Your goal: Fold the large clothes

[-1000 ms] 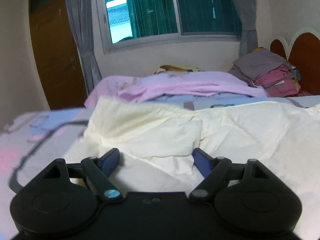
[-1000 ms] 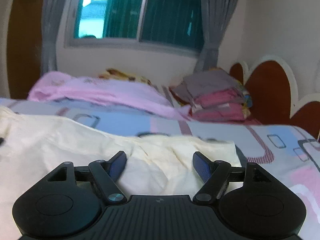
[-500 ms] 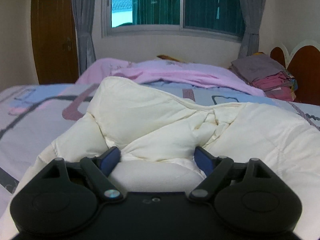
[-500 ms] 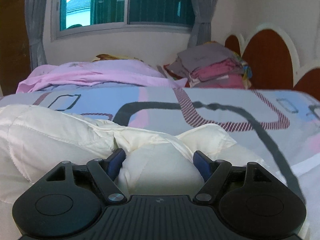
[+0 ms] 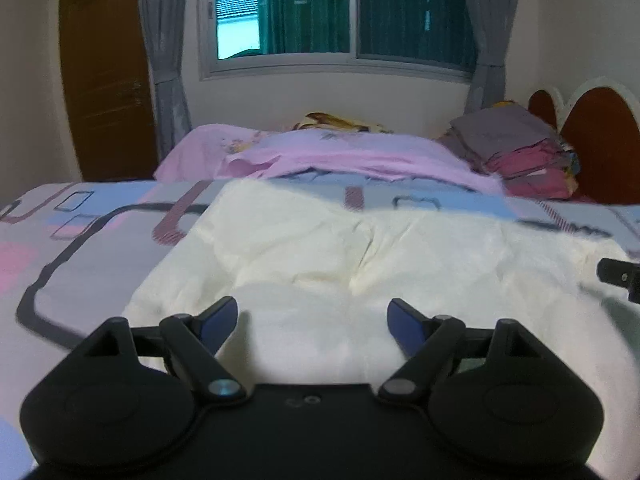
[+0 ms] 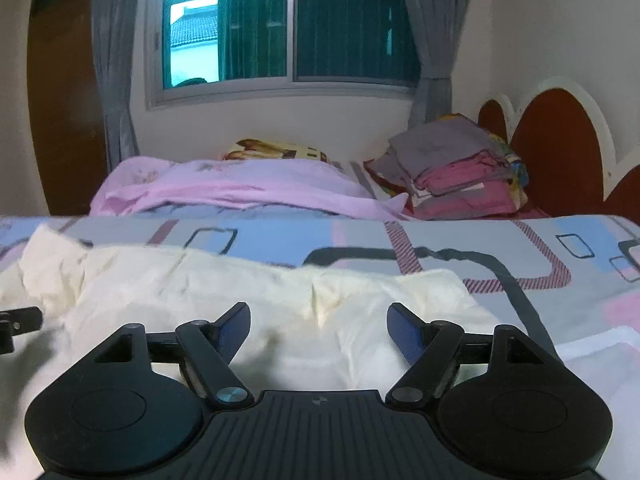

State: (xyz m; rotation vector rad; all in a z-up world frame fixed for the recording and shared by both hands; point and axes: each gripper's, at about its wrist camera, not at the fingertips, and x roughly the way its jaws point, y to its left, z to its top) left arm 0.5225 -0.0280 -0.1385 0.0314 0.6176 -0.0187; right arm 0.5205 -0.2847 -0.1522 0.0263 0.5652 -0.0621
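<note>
A large cream-white padded garment (image 5: 360, 256) lies spread on the patterned bedsheet (image 5: 80, 232). It also shows in the right wrist view (image 6: 240, 292). My left gripper (image 5: 312, 316) is open, just above the garment's near left part, with nothing between its blue-padded fingers (image 5: 218, 316). My right gripper (image 6: 318, 326) is open above the garment's near right part, also empty. The tip of the right gripper shows at the right edge of the left wrist view (image 5: 620, 276). The left gripper's tip shows at the left edge of the right wrist view (image 6: 18, 320).
A pink blanket (image 5: 344, 156) lies across the far side of the bed. A stack of folded grey and pink clothes (image 6: 460, 172) sits by the red-brown headboard (image 6: 560, 148). A window with grey curtains (image 6: 288, 24) and a wooden door (image 5: 104, 80) are behind.
The garment was bunched between both grippers' fingers half a second ago; now it lies flatter on the bed. Both grippers have drawn back a little and stand apart from it.
</note>
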